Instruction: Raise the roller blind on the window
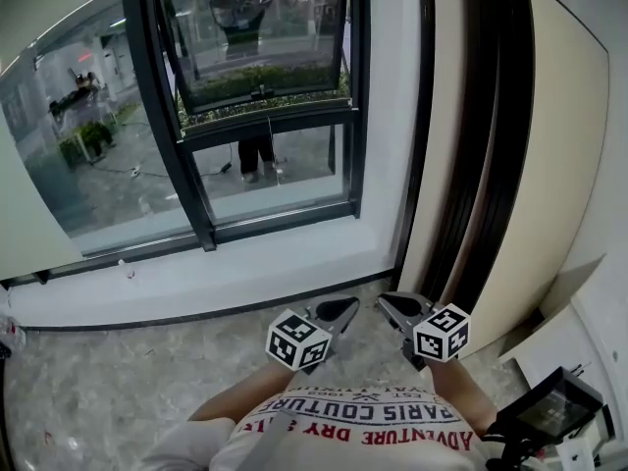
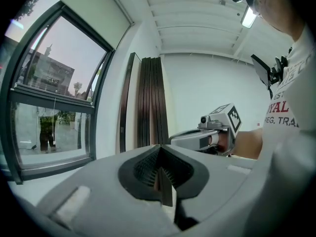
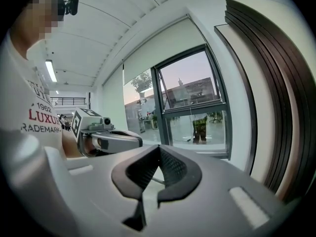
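Observation:
The window point(image 1: 260, 106) has a dark frame, and its pale roller blind point(image 3: 163, 48) sits rolled high at the top, also seen in the left gripper view point(image 2: 84, 9). A thin cord point(image 1: 270, 150) hangs in front of the glass. My left gripper point(image 1: 345, 307) and right gripper point(image 1: 388, 302) hang close together near my waist, well short of the window and the cord. Both are shut with nothing between the jaws. From its own camera, the left gripper point(image 2: 160, 169) points toward the wall beside the window. The right gripper point(image 3: 157, 167) faces the glass.
Tall dark upright panels point(image 1: 471, 165) stand against the wall right of the window. A white sill point(image 1: 245, 273) runs below the glass, above the marble floor point(image 1: 118, 391). A dark device on a stand point(image 1: 554, 410) is at my lower right.

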